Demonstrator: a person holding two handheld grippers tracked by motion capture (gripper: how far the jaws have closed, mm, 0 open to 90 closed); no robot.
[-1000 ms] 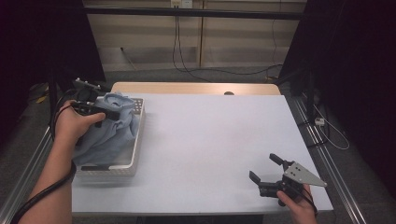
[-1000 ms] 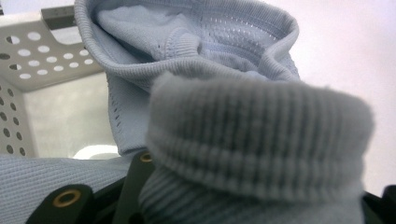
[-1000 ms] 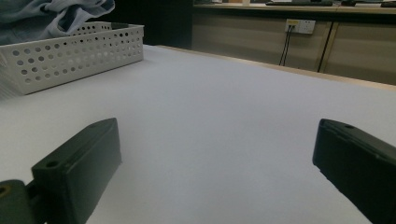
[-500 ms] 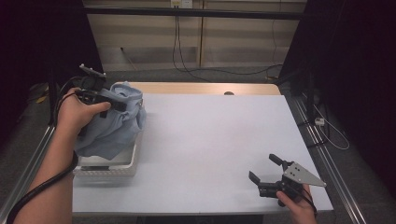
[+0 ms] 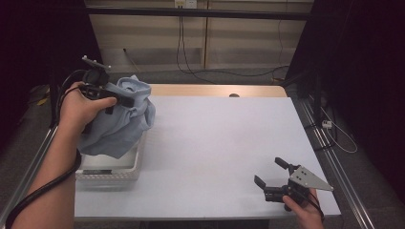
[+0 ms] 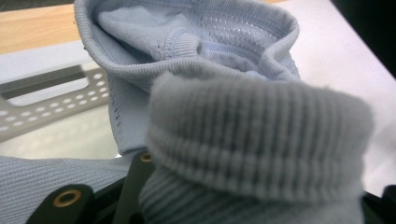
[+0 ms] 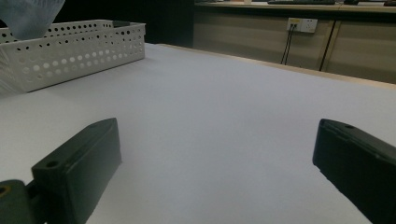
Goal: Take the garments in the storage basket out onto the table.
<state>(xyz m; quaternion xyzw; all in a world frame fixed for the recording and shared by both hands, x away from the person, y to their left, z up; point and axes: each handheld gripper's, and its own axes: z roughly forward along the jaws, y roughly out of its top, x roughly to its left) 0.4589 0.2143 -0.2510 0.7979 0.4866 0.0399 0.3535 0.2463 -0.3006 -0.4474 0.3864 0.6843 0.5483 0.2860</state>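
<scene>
Surface: pale grey-white table top [image 5: 224,143] with a light wooden strip along its far edge, dark surroundings and beige wall panels with cables behind.
Left gripper: black two-jaw left gripper [image 5: 125,100], raised above the table's left side in the person's left hand [image 5: 82,107]; its jaws are clamped on a fold of a light blue ribbed knit garment [image 5: 119,126].
Garment close up: in the left gripper view a thick ribbed cuff [image 6: 257,135] bulges between the jaws, with an open ribbed neck or hem [image 6: 196,42] behind it.
Garment position: lifted, its lower part hanging down into a white perforated plastic basket [image 5: 114,171] at the table's left edge.
Right gripper: black two-jaw right gripper [image 5: 271,172] with a grey three-cornered plate, low at the near right corner; jaws spread wide, bare table between them in the right gripper view [image 7: 215,163].
Separation: right gripper well apart from basket and garment.
</scene>
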